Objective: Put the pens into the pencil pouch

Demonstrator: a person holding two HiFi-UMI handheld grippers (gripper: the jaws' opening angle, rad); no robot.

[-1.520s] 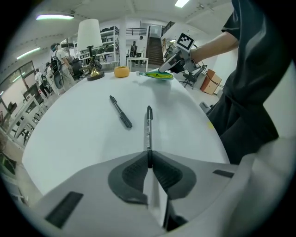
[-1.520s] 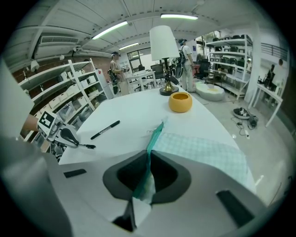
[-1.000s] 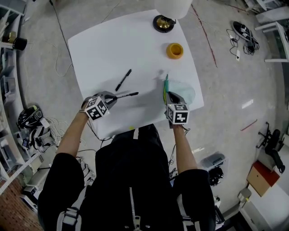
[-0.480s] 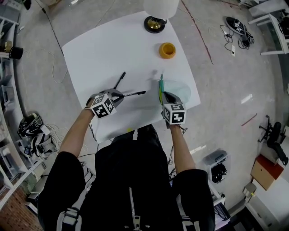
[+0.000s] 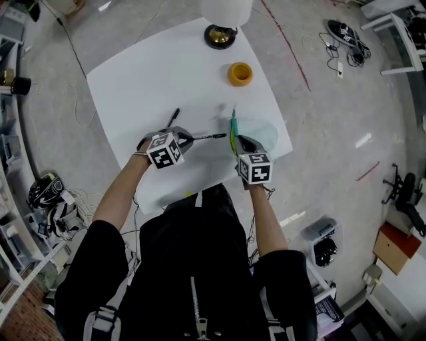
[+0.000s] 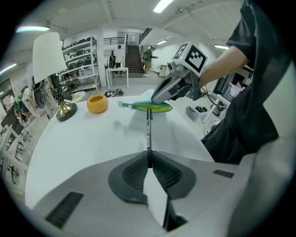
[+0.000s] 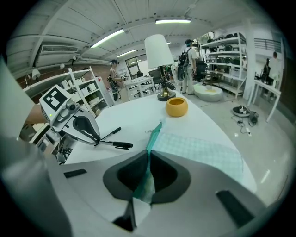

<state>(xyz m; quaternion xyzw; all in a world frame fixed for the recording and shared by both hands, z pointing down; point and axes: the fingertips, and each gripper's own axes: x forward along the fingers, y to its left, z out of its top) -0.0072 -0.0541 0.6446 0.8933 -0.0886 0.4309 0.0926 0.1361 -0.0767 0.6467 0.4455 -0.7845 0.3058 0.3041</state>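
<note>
A pale green checked pouch point(image 5: 258, 128) lies at the table's right edge. My right gripper point(image 5: 238, 141) is shut on its green zipper edge point(image 7: 151, 139) and holds that edge lifted. Just left of it, my left gripper point(image 5: 188, 138) is shut on one end of a black pen point(image 5: 210, 136). The pen point(image 6: 148, 127) points at the pouch point(image 6: 150, 107), its far tip almost at the raised edge. A second black pen point(image 5: 173, 118) lies on the table behind the left gripper, also seen in the right gripper view point(image 7: 110, 133).
A yellow bowl point(image 5: 240, 73) stands on the white table point(image 5: 153, 80) beyond the pouch. A lamp with a white shade point(image 5: 225, 10) and a brass base point(image 5: 219, 36) is at the far edge. The pouch lies close to the table's right edge.
My left gripper has carried the pen to the right, from mid-table to just beside the pouch's raised edge. The right gripper has kept its hold in the same place.
</note>
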